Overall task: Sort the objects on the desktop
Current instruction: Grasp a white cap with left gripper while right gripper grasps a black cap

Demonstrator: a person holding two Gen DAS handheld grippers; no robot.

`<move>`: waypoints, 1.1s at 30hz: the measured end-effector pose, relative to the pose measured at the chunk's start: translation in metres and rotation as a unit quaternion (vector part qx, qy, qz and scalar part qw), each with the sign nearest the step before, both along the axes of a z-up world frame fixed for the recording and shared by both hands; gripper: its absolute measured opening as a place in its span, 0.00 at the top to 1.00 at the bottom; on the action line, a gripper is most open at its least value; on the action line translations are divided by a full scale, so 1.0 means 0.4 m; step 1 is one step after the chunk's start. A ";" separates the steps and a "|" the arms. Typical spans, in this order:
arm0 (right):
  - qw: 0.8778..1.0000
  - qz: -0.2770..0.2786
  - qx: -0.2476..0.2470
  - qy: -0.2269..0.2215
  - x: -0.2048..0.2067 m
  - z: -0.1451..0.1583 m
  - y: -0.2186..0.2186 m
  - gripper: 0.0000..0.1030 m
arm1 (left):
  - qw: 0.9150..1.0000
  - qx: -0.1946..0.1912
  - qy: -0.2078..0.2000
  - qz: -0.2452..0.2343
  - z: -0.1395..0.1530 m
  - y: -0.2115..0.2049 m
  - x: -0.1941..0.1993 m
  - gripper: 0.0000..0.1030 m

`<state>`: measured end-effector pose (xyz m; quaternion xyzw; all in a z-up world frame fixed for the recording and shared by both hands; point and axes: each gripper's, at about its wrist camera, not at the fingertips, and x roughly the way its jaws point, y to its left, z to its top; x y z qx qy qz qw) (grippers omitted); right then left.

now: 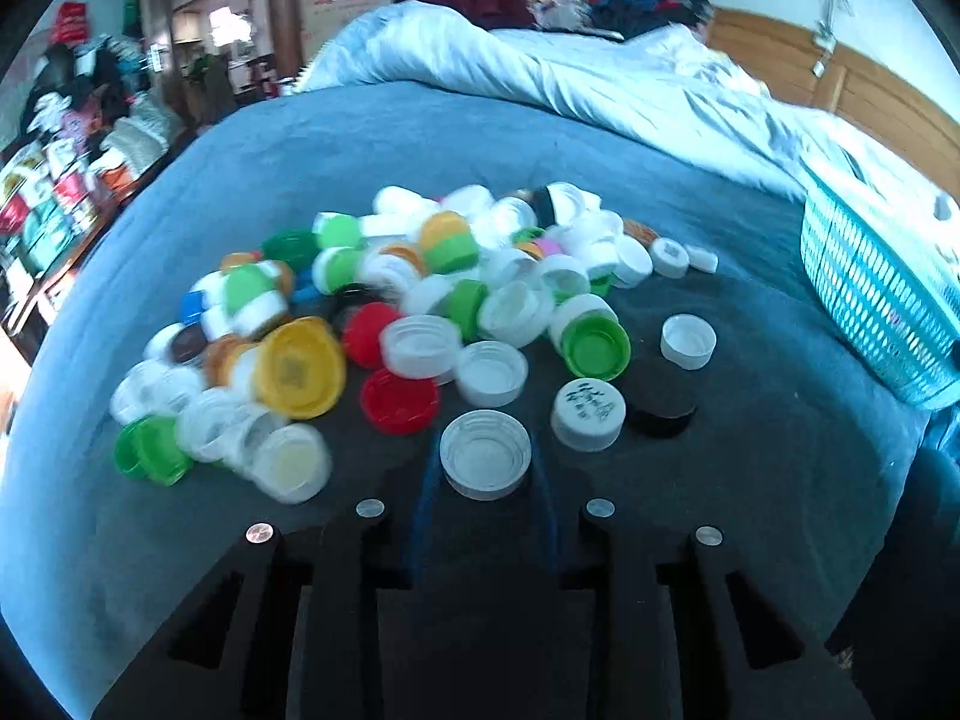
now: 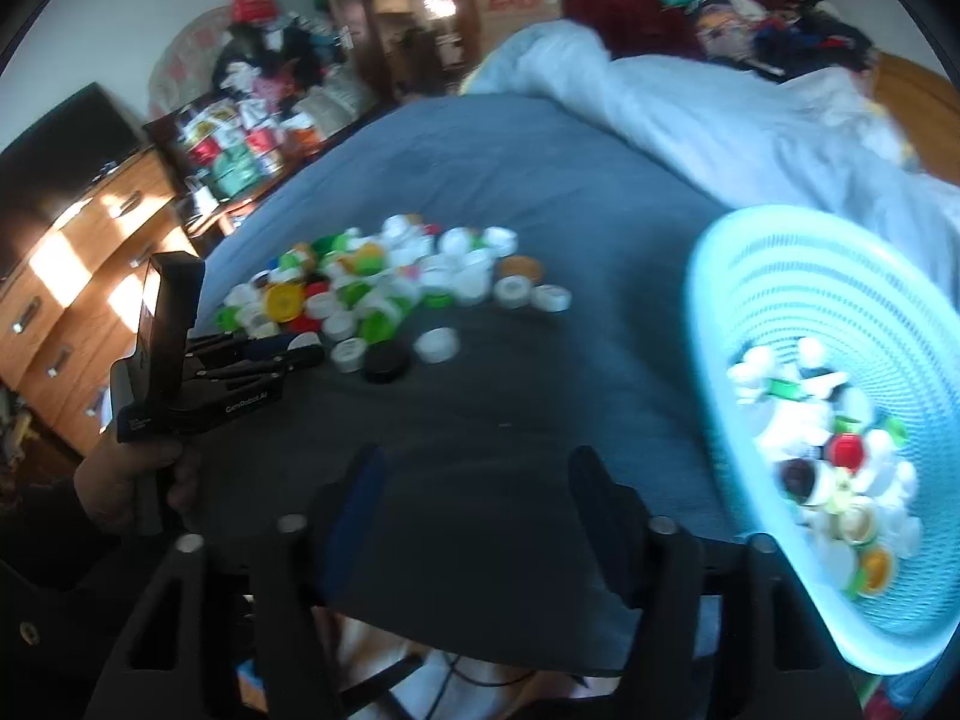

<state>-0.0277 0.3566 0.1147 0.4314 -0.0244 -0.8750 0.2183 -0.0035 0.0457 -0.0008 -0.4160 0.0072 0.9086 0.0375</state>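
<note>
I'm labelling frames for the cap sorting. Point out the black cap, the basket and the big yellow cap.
black cap (image 1: 660, 396), left wrist view, its top
basket (image 2: 798, 276), right wrist view, inner wall
big yellow cap (image 1: 297, 369), left wrist view, its inside face

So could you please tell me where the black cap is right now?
In the left wrist view the black cap lies right of centre on the bedspread, beside the printed white cap.

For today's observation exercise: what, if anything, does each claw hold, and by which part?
The left claw is shut on a white bottle cap, fingers on opposite sides of its rim. The right claw holds nothing.
</note>
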 end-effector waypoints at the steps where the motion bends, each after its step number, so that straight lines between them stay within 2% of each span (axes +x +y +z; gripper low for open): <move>1: 1.000 0.005 -0.005 -0.004 -0.011 -0.008 -0.006 0.37 | 1.000 -0.003 0.007 0.007 0.006 -0.008 0.011 0.76; 4: 1.000 0.020 -0.011 -0.009 -0.052 -0.025 -0.046 0.37 | 0.999 -0.010 0.019 0.036 0.006 -0.047 0.031 0.76; 8: 0.998 0.061 0.000 -0.016 -0.119 -0.062 -0.122 0.37 | 0.998 0.000 0.019 0.055 -0.008 -0.083 0.028 0.76; 11: 0.996 0.078 0.014 -0.028 -0.163 -0.085 -0.215 0.37 | 0.998 0.009 0.019 0.059 -0.017 -0.093 0.026 0.76; 17: 0.994 0.089 0.056 -0.038 -0.217 -0.146 -0.296 0.37 | 0.998 0.017 0.016 0.055 -0.026 -0.098 0.028 0.76; 21: 0.993 0.092 0.072 -0.026 -0.224 -0.148 -0.331 0.37 | 0.998 0.021 0.014 0.053 -0.028 -0.100 0.028 0.76; 23: 0.992 0.085 0.096 -0.020 -0.217 -0.155 -0.348 0.54 | 0.998 0.024 0.013 0.054 -0.027 -0.102 0.027 0.76; 24: 0.992 0.079 0.093 -0.021 -0.212 -0.155 -0.349 0.58 | 0.998 0.024 0.012 0.054 -0.026 -0.104 0.026 0.76; 30: 0.996 0.053 0.073 -0.026 -0.170 -0.128 -0.350 0.58 | 0.998 0.036 0.012 0.056 0.005 -0.108 0.023 0.76; 33: 0.997 0.037 0.060 -0.017 -0.137 -0.089 -0.346 0.58 | 0.998 0.026 0.014 0.056 0.041 -0.097 0.020 0.76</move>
